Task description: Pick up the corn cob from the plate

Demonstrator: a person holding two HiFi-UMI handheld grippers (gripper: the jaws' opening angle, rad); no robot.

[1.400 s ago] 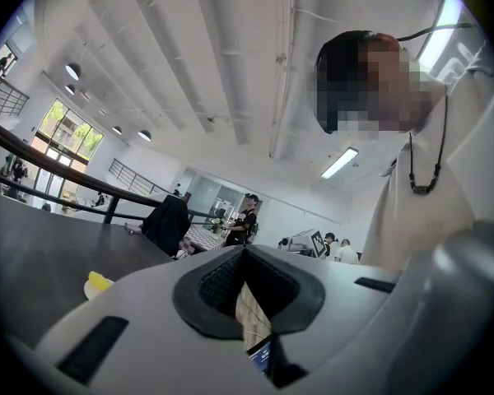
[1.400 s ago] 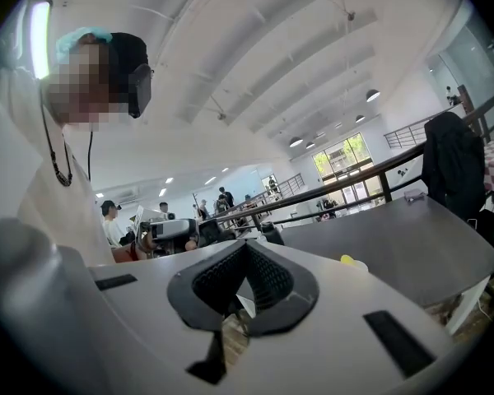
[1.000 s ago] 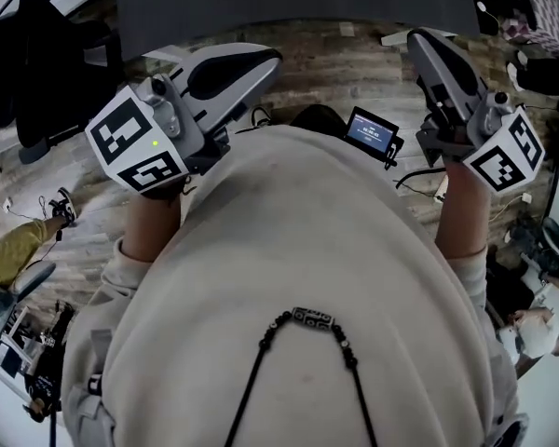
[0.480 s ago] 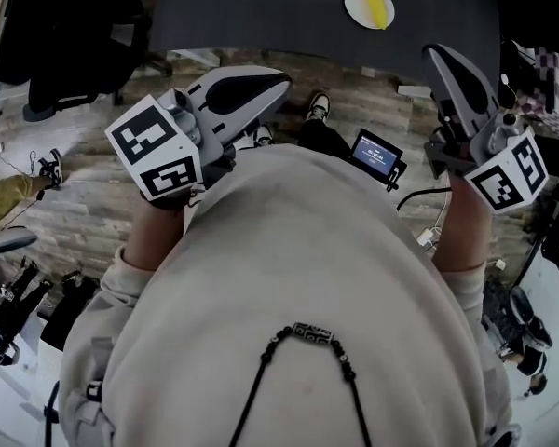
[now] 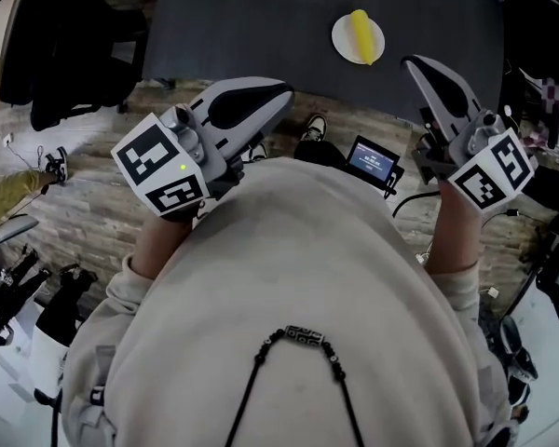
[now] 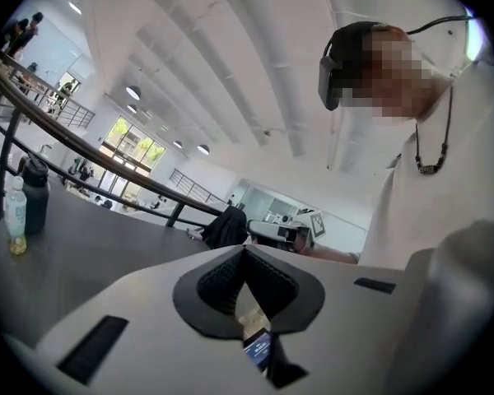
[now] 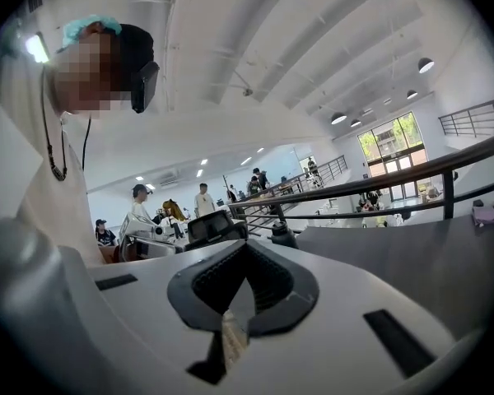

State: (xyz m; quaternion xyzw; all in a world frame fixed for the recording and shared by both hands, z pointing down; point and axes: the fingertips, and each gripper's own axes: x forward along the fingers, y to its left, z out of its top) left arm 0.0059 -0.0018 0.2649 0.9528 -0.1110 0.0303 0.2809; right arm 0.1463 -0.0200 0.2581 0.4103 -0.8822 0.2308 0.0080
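Since a second ago the dark surface has come further into the head view. The plate, then cut off at the top edge, now shows whole. Both grippers are still held up in front of the person's chest.

Corn cob: plain yellow, short and straight, no husk visible. It lies across the middle of the small round white plate, its long axis running away from the person with a slight tilt. The ends reach close to the plate's rim. The plate sits flat on the surface, toward its right half.

Left gripper: fingers pressed together at the tips, nothing between them. Its own view confirms this.

Right gripper: fingers likewise pressed together, nothing between them.

Both grippers are over the wooden floor, short of the surface's near edge and well apart from the plate. The right one is the nearer. A small lit screen sits between them at the person's waist.
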